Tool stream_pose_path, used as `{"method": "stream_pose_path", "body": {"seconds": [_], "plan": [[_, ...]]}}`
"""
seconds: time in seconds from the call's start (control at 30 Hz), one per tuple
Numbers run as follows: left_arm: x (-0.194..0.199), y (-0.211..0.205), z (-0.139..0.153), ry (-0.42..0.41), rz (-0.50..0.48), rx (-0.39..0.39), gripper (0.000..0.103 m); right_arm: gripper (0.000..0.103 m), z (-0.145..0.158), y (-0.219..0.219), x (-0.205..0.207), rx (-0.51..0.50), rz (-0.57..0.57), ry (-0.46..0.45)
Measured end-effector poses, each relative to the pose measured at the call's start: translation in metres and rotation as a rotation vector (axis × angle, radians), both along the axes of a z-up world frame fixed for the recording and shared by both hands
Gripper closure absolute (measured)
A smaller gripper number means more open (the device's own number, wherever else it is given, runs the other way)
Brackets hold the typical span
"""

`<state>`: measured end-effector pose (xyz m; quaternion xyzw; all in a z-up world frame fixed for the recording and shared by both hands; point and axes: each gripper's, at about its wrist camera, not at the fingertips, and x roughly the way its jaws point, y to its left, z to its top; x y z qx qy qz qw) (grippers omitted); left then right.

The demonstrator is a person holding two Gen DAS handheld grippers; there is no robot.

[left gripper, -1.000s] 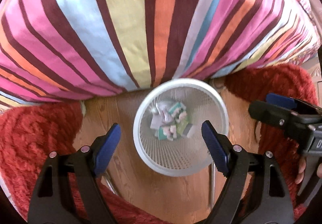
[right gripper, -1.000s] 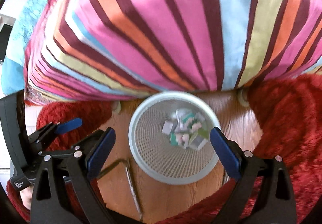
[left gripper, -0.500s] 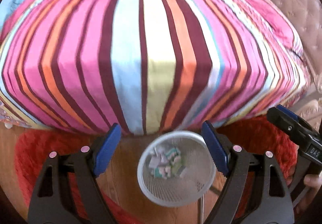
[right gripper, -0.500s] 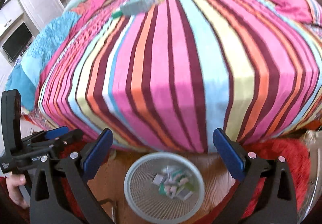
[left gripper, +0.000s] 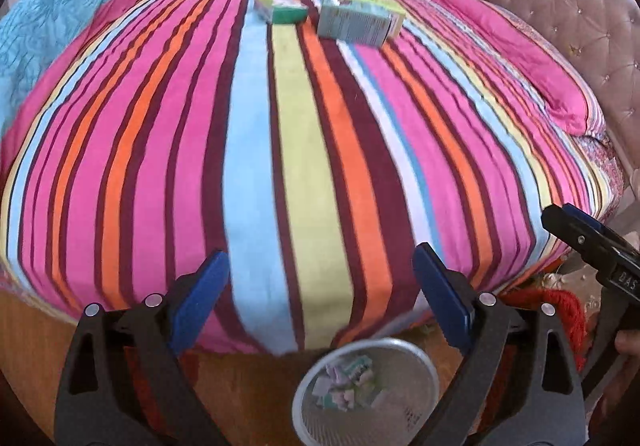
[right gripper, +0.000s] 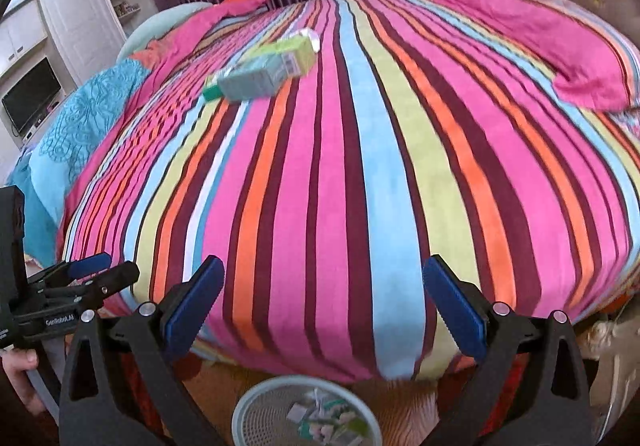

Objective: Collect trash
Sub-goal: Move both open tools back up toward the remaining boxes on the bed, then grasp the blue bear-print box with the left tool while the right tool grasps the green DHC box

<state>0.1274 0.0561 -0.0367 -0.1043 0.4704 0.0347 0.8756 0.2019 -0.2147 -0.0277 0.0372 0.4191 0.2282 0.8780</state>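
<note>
**Blue pads wide apart, two cartons left on the bed**

Blue rubber lined both pairs of fingers, and both tools stood spread wide with nothing between them. The left gripper (left gripper: 320,306) hung over the near edge of the striped bedspread (left gripper: 256,165); the right gripper (right gripper: 324,302) sat level with it, just to its side, its pads equally bare.

Directly below, on the wooden floor, stood the white mesh bin (left gripper: 424,374), already holding a heap of crumpled wrappers (left gripper: 348,382). Far across the bed, well apart from both tools, lay the remaining trash: a small green box (left gripper: 282,7) and, just beside it, a larger pale teal carton (left gripper: 356,19).

The step in hand was judged to be the reach for those cartons. It would go best with one tool per item, each coming in low across the cover and closing on the short sides, since thin card would likely crush or skid on soft bedding if pinched flat-on.

Printing on the cartons was too blurred to read. The left tool's body carried white lettering, seemingly "GenRobot.AI"; the right one's showed only "DAS".
</note>
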Motion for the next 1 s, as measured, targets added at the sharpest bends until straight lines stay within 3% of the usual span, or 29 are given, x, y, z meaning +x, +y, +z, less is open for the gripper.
{"method": "stream_pose_path", "body": {"seconds": [0.1, 0.33, 0.6, 0.83, 1.0], "plan": [[0.015, 0.001, 0.004, -0.018, -0.012, -0.008, 0.008, 0.008, 0.006, 0.003, 0.015, 0.002, 0.001, -0.027], [0.061, -0.003, 0.018, -0.039, -0.018, 0.004, 0.008, 0.008, 0.015, 0.012, 0.051, 0.007, 0.017, -0.068], [0.135, 0.006, 0.030, -0.034, -0.014, -0.043, 0.008, 0.008, 0.021, 0.025, 0.101, -0.042, 0.023, -0.101], [0.193, 0.001, 0.034, -0.059, -0.059, -0.050, 0.008, 0.008, 0.021, 0.036, 0.140, -0.055, 0.022, -0.093], [0.225, 0.002, 0.028, -0.032, -0.071, -0.059, 0.007, 0.008, 0.021, 0.044, 0.164, -0.065, 0.016, -0.082]]}}
